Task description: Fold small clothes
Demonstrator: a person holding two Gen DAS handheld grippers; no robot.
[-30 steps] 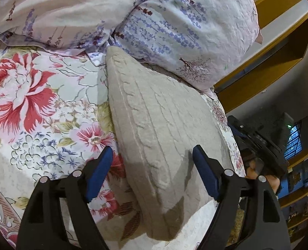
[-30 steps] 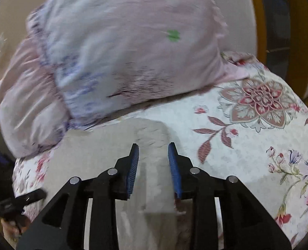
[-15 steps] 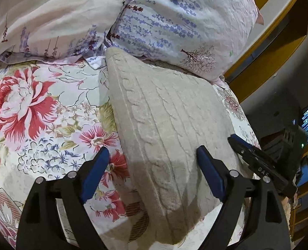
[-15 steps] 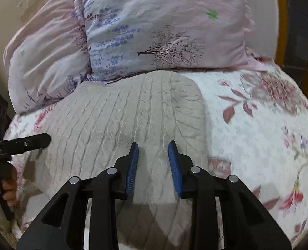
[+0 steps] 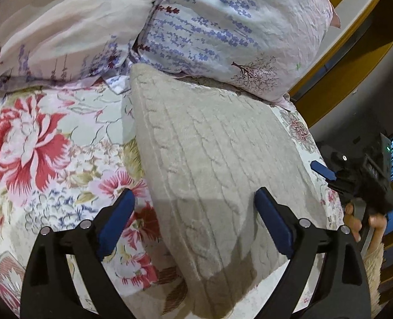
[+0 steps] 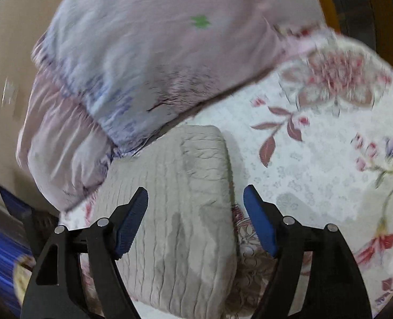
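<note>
A beige cable-knit sweater (image 5: 212, 164) lies folded into a flat rectangle on the floral bedspread (image 5: 37, 143), its far end tucked against the pillows. My left gripper (image 5: 193, 220) is open and empty, hovering over the sweater's near left part. My right gripper (image 6: 195, 218) is open and empty above the sweater (image 6: 175, 212), near its right edge. The right gripper also shows in the left wrist view (image 5: 326, 172), off the sweater's right side.
Two pale floral pillows (image 5: 223, 26) lie at the head of the bed, also in the right wrist view (image 6: 143, 53). A yellow wooden frame (image 5: 355, 61) and dark shelving stand beyond the bed's right edge. The bedspread (image 6: 316, 159) extends right of the sweater.
My right gripper has opened wide from a narrow gap and swung, so its view is blurred. My left gripper has stayed open and shifted only slightly over the sweater.
</note>
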